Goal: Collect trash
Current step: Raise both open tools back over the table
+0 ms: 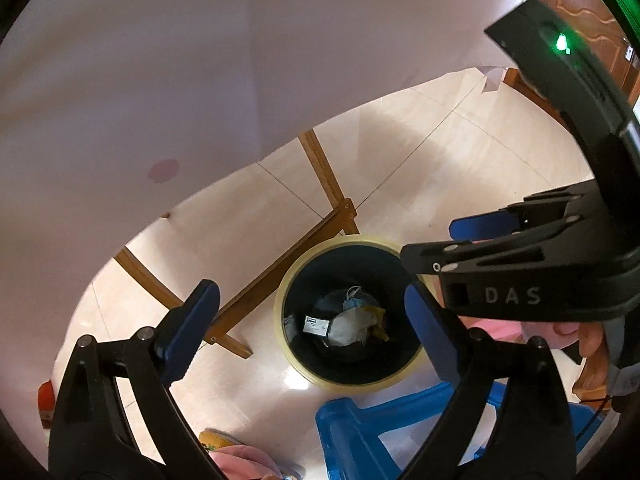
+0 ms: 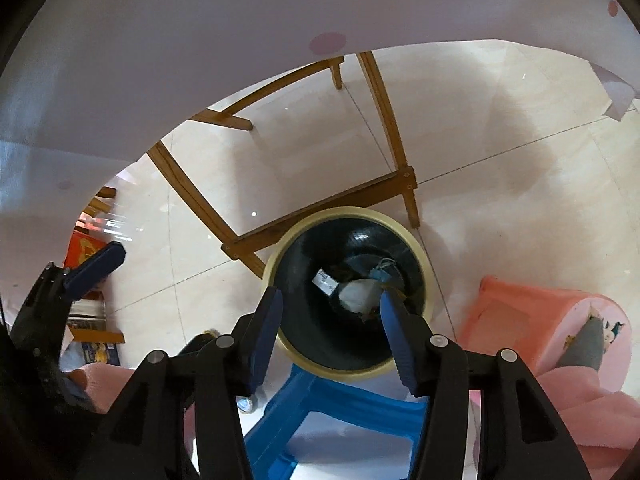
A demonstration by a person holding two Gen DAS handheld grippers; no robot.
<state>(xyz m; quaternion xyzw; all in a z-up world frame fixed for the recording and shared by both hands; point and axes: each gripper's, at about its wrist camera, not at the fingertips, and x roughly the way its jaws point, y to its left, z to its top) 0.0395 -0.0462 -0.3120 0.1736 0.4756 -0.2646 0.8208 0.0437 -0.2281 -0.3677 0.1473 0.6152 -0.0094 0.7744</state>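
A black trash bin with a cream rim stands on the tiled floor below both grippers. Crumpled white paper, a blue face mask and a small printed packet lie inside as trash. My left gripper hangs above the bin, open wide, with nothing between its blue pads. My right gripper is also above the bin and open, and nothing is held between its pads. In the left wrist view the right gripper shows at the right edge. In the right wrist view one blue pad of the left gripper shows at the left.
A white tablecloth with pink dots overhangs wooden table legs just behind the bin. A blue plastic stool stands in front of it and a pink stool to the right. An orange box lies at the left.
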